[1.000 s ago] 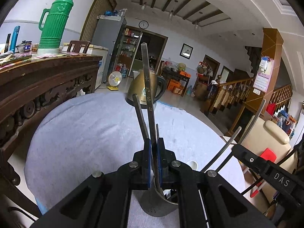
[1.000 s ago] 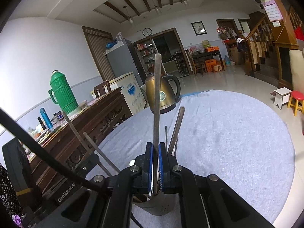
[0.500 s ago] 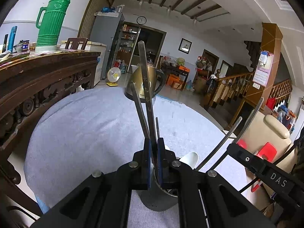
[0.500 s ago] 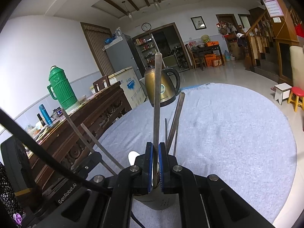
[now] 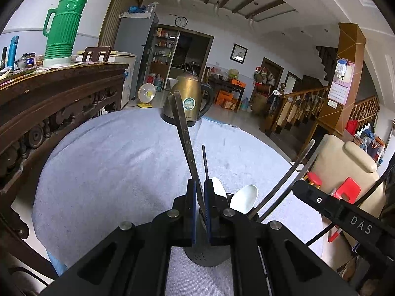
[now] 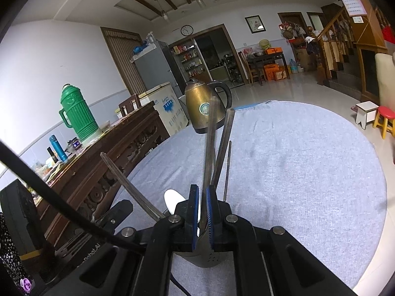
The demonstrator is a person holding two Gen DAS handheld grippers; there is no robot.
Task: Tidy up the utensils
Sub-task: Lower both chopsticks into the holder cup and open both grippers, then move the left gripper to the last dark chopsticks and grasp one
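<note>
Grey utensil holder [image 6: 205, 256] on round table [image 6: 296, 162]: metal handles and white spoon [image 5: 243, 198] inside. Left gripper [image 5: 200, 212] pinches engraved handle [image 5: 186, 143]; right gripper [image 6: 202, 218] apparently pinches another handle [image 6: 209, 148].

Black tool [image 5: 200, 197], blue pads [image 5: 193, 207]

We see a matt grey cloth [image 5: 118, 172] covering the table, dull brushed-metal utensil handles [image 5: 184, 133] standing in a matt grey holder [image 6: 209, 259], a glossy white spoon [image 5: 243, 198], a tarnished brassy metal kettle [image 6: 205, 106], and a carved dark wood sideboard [image 5: 49, 98].
</note>
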